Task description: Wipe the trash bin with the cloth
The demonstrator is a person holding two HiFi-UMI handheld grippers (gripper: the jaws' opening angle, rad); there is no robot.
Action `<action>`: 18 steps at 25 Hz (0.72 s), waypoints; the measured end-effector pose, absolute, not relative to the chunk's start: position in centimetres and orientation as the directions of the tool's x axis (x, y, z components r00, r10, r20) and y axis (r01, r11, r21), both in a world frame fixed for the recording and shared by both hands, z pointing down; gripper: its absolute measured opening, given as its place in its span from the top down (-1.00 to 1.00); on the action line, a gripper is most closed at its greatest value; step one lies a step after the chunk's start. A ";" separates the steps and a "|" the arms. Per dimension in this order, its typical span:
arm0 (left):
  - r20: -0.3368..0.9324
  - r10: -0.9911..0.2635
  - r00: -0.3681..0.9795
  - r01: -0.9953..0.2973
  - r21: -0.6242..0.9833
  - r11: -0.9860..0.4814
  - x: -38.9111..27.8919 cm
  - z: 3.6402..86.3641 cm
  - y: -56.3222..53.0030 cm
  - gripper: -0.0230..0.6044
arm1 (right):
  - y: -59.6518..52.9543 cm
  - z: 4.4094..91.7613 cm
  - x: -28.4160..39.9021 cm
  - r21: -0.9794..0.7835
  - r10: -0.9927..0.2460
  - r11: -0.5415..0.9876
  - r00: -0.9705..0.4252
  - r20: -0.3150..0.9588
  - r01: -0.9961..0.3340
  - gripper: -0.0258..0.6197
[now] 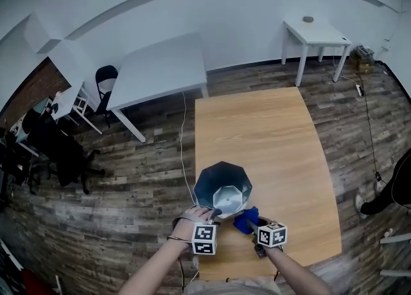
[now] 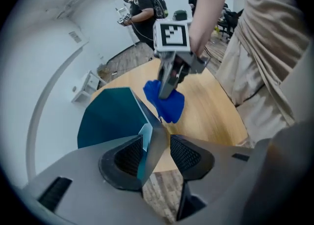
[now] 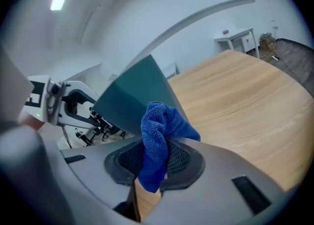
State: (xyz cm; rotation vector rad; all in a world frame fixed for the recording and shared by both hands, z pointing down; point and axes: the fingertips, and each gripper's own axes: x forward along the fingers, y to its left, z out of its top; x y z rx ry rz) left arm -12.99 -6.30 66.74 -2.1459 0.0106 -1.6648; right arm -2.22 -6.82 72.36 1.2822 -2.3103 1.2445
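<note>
A dark teal faceted trash bin (image 1: 222,187) stands open-topped on the wooden table (image 1: 270,133), near its front edge. My left gripper (image 1: 215,212) is at the bin's near rim. In the left gripper view the bin's thin wall (image 2: 110,116) runs between the pads of my left gripper (image 2: 156,153), with a narrow gap on the right side, so the jaws are open. My right gripper (image 1: 252,226) is shut on a blue cloth (image 1: 246,218) just right of the bin. In the right gripper view the cloth (image 3: 159,136) bunches up between the pads, beside the bin's outer wall (image 3: 135,96).
A white table (image 1: 160,72) with a black chair (image 1: 106,81) stands at the back left, and a small white table (image 1: 318,33) at the back right. A cable (image 1: 183,146) runs along the floor left of the wooden table. Someone's shoe (image 1: 369,207) shows at the right.
</note>
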 end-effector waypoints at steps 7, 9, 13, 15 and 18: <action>0.911 -0.311 0.270 0.295 -0.386 -0.874 -13.6 67.8 -7.7 0.58 | -4.6 65.2 -1.9 -0.626 -0.654 0.259 -0.611 0.447 -0.735 0.67; 0.907 -0.313 0.283 0.279 -0.390 -0.878 -13.4 67.5 -7.9 0.69 | -4.4 63.5 -2.3 -0.628 -0.660 0.272 -0.616 0.430 -0.730 0.67; 0.911 -0.293 0.289 0.285 -0.374 -0.883 -12.8 67.3 -7.2 0.74 | -4.4 60.6 -3.2 -0.617 -0.668 0.314 -0.630 0.397 -0.721 0.67; 0.916 -0.265 0.301 0.267 -0.348 -0.899 -12.1 67.2 -6.5 0.77 | -4.6 59.6 -3.5 -0.626 -0.673 0.322 -0.637 0.377 -0.710 0.67; 0.918 -0.228 0.325 0.221 -0.308 -0.925 -10.8 67.1 -5.4 0.79 | -5.1 59.2 -3.7 -0.641 -0.673 0.325 -0.646 0.360 -0.696 0.67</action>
